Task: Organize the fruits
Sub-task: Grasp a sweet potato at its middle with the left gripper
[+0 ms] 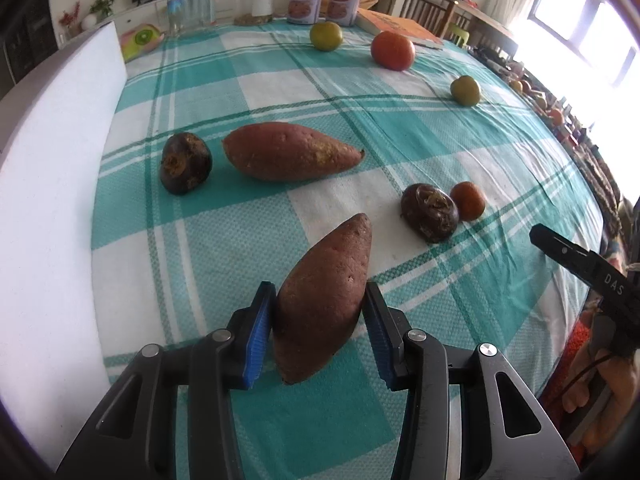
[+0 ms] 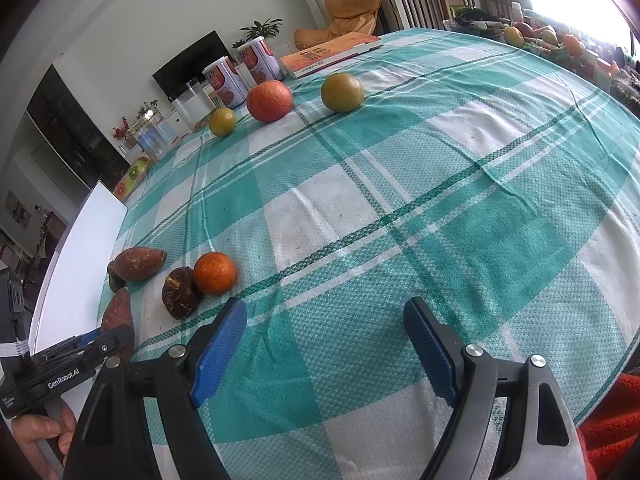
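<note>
**Tool state**
- Left gripper (image 1: 319, 290): closed on the near sweet potato (image 1: 332, 256), blue pads against both flanks of its thick lower half. Cannot tell whether lifted clear of the tablecloth (image 1: 240, 260) or resting on it.
- Right gripper (image 2: 326, 308): spread wide, nothing between the pads, hanging over bare cloth well to the right of the near sweet potato.

**Position of task items (reference: near sweet potato)**
- Far sweet potato (image 1: 290, 151): ahead and slightly left, apart.
- Left dark tuber (image 1: 185, 163): ahead and left, just beside the blunt end of the far sweet potato.
- Right dark tuber (image 1: 430, 212): ahead and right, with the small orange (image 1: 468, 200) touching or nearly touching its far side.
- Large orange fruit (image 1: 392, 50), far green fruit (image 1: 326, 36) and right green fruit (image 1: 465, 90): well beyond, toward the far edge.

**Governing relation**
- Long axis of the near sweet potato: roughly in line with the left gripper's fingers, pointed tip away and skewed a little right; grip taken across that axis.
- Long axis of the far sweet potato: crosswise to it, pointed tip to the right.
- Probable next step: place like with like, beside the far sweet potato. Expect a turn of about a quarter to set both parallel.
- Use the left hand; already holding and nearer. Keep the right gripper clear.
- Watch for pivoting: tapered body, grip toward the butt end.
</note>
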The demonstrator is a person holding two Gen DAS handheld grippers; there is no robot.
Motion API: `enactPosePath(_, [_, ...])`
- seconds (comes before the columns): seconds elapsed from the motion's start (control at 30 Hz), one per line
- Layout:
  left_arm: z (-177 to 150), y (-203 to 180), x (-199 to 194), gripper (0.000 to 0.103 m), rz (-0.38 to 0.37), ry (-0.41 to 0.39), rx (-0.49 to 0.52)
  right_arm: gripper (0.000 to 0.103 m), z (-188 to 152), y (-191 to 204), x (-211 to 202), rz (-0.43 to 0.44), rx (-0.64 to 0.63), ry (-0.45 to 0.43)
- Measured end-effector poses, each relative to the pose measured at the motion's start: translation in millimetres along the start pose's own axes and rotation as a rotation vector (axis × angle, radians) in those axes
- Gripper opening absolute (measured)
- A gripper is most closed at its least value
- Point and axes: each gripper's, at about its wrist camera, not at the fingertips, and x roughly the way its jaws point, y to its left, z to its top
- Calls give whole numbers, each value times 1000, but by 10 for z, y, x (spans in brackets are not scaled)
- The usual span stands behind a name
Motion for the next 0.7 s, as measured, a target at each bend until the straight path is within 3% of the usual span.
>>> enactPosePath(0.17, [-109,-31,-44,49,29,-24,43,81,-5,17,0,11,-8,1])
enactPosePath(0.27, [-99,-74,30,59,53,-31,87,81,-10,50,-16,29,-25,-4])
enactPosePath(0.37, [-97,-128,90,57,76,-46,127,81,-15,81,-53,55,-43,-18])
enactPosePath(0.43, [-90,-116,66,46,86,-67,125,81,-21,126,-74,84,-65,-25])
enactPosePath(0.6, [-141,-23,24,45,28,-64,73,76,39,381,94,202,-175,17])
enactPosePath(0.7, [-190,-38,-12,45,27,-66,67,71,122,532,231,222,-240,10])
